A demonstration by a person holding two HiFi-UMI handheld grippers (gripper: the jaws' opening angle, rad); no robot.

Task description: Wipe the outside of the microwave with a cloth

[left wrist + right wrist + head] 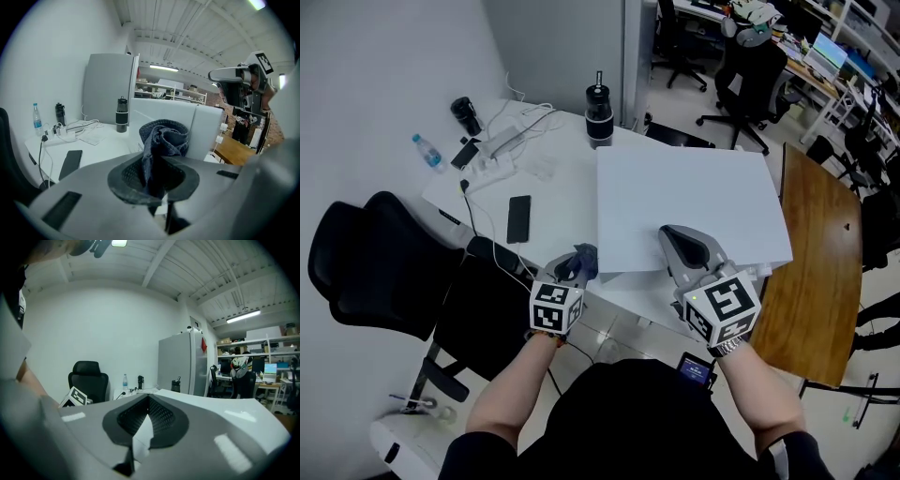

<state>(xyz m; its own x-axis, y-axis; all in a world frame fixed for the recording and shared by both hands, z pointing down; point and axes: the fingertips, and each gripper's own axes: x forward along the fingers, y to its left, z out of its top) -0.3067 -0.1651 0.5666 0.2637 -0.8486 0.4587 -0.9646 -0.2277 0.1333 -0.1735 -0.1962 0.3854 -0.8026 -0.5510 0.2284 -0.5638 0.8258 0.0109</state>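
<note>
Two grey plastic tongs sit nearest, each carrying one marker cube. Left tongs (574,266) pinch one crumpled, dark blue knitted cloth (161,140), just beside the near left corner of the microwave (694,202), a white box with a smooth flat top. Right tongs (667,232) are pressed together on nothing, over the microwave's near edge. Left of it, the white bench (567,178) carries one flat black phone (518,218), one clear water bottle (427,152), one black tumbler (599,114) and one smaller black flask (466,114).
</note>
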